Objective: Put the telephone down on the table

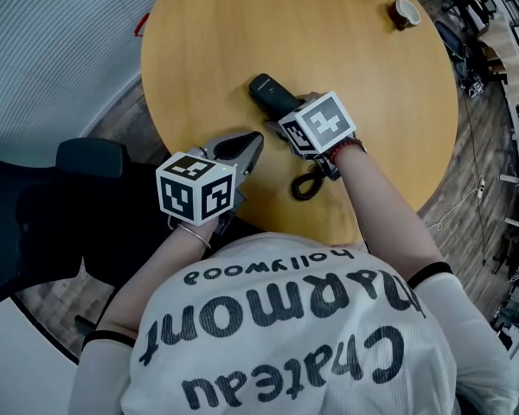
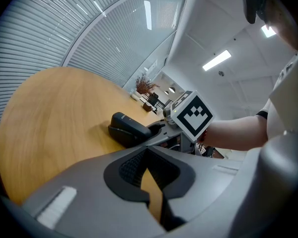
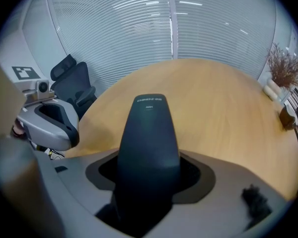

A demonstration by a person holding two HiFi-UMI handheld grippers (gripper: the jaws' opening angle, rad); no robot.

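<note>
- Head view: round wooden worktop [image 1: 329,50], seen from above, with a person's two arms reaching over its near edge.
- Telephone [image 1: 266,92]: dark handset, lying toward the middle of the worktop, its near end inside the right gripper [image 1: 283,113].
- Right gripper: jaws clamped on the telephone, one on each side. In the right gripper view the telephone [image 3: 149,143] fills the gap and runs out ahead over the wood.
- Telephone, far end: down at the worktop surface in the left gripper view [image 2: 126,128], shadow directly beneath. Whether its whole length rests there cannot be told.
- Coiled cord [image 1: 309,184]: black, on the worktop just beside the right wrist, near the edge.
- Left gripper [image 1: 253,145]: at the near edge, left of the telephone and apart from it. Jaw tips drawn together, nothing between them.
- Cup [image 1: 406,11]: small, on the far right of the worktop, well apart from the telephone.
- Office chair [image 1: 86,158]: black, beside the worktop on the left.
</note>
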